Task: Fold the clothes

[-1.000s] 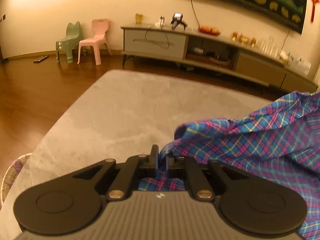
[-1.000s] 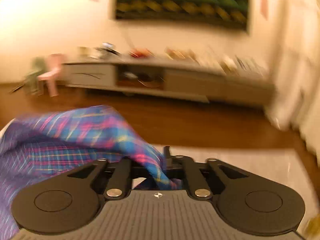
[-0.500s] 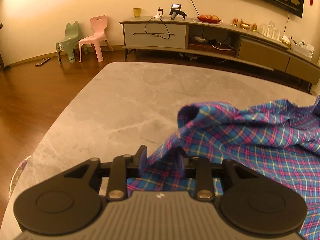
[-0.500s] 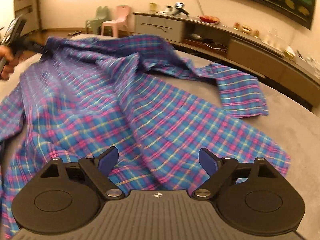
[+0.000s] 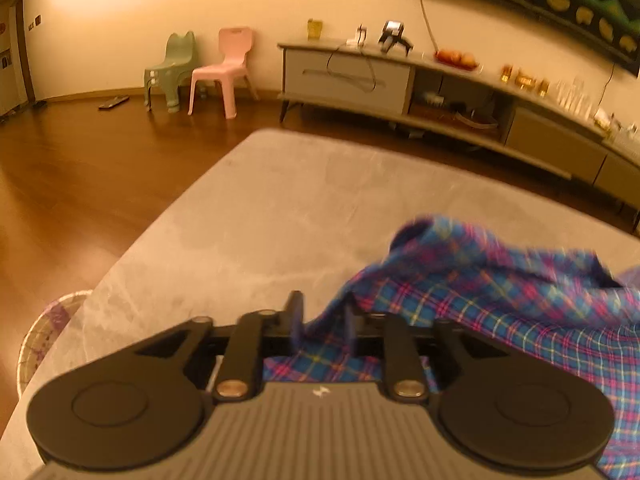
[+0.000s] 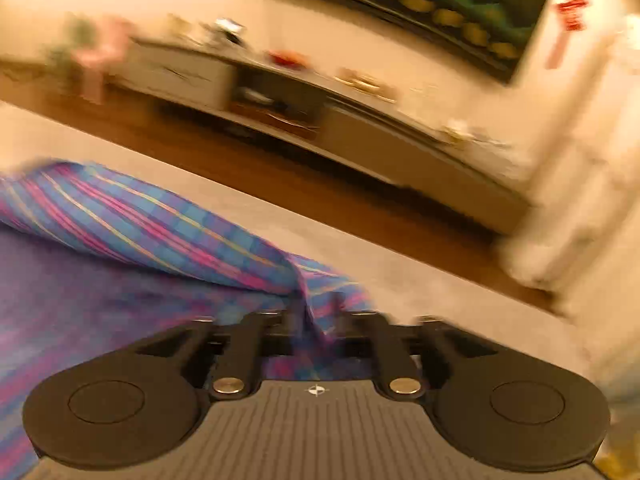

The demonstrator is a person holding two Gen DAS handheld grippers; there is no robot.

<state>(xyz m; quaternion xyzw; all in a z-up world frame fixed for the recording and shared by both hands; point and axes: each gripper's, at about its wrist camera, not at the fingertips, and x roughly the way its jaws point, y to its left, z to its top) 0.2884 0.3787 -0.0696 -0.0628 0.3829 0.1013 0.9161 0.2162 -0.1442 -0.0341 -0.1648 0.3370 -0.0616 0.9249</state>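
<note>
A blue, pink and yellow plaid shirt (image 5: 500,304) lies rumpled on the grey marble table (image 5: 280,208), filling the right of the left wrist view. My left gripper (image 5: 322,316) is shut on a raised fold at the shirt's left edge, and cloth shows between its fingers. In the blurred, tilted right wrist view the plaid shirt (image 6: 140,220) spreads to the left over the table (image 6: 440,280). My right gripper (image 6: 316,312) is shut on a pinched ridge of it near the right edge.
A woven basket (image 5: 44,328) stands on the wooden floor below the table's left edge. Beyond the table are a long low TV cabinet (image 5: 400,76), a pink chair (image 5: 224,68) and a green chair (image 5: 172,64). Bare tabletop lies ahead of the left gripper.
Half a second ago both grippers stood open over the flat shirt. Both have since closed on cloth, and the right view now swings and blurs as it lifts a fold.
</note>
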